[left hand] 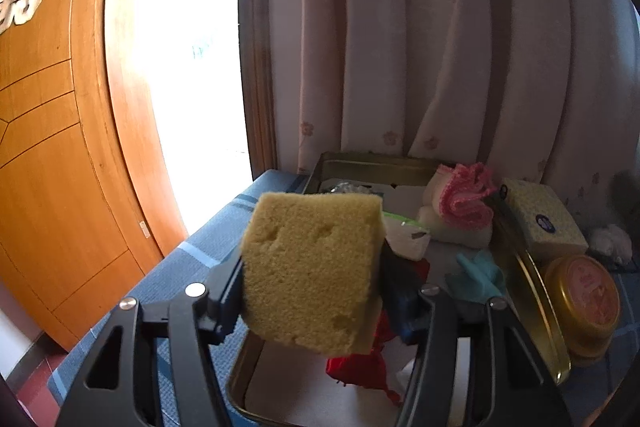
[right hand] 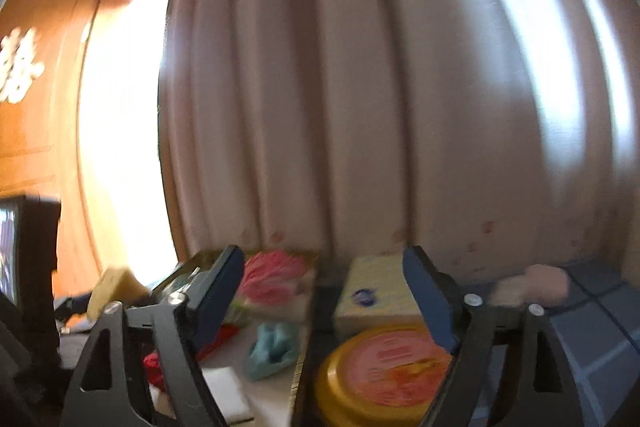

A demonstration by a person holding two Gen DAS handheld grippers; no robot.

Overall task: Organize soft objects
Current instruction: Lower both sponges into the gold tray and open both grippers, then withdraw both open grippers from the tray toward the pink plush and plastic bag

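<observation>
My left gripper [left hand: 310,301] is shut on a yellow sponge [left hand: 312,267] and holds it in the air over the near end of a gold metal tray [left hand: 536,291]. Inside the tray lie a pink cloth [left hand: 466,201] on a white foam block, a teal cloth [left hand: 478,275] and a red cloth [left hand: 360,367]. In the blurred right wrist view my right gripper [right hand: 332,291] stands wide open with nothing between its fingers. Beyond it sit the pink cloth [right hand: 268,277], the teal cloth [right hand: 272,349] and the sponge [right hand: 116,289] at far left.
A round yellow tin [left hand: 586,303] and a yellow tissue box [left hand: 540,219] stand right of the tray on a blue checked cover [left hand: 200,247]. A pale soft lump [right hand: 536,289] lies further right. Curtains [left hand: 440,47] hang behind; a wooden door [left hand: 52,147] is at left.
</observation>
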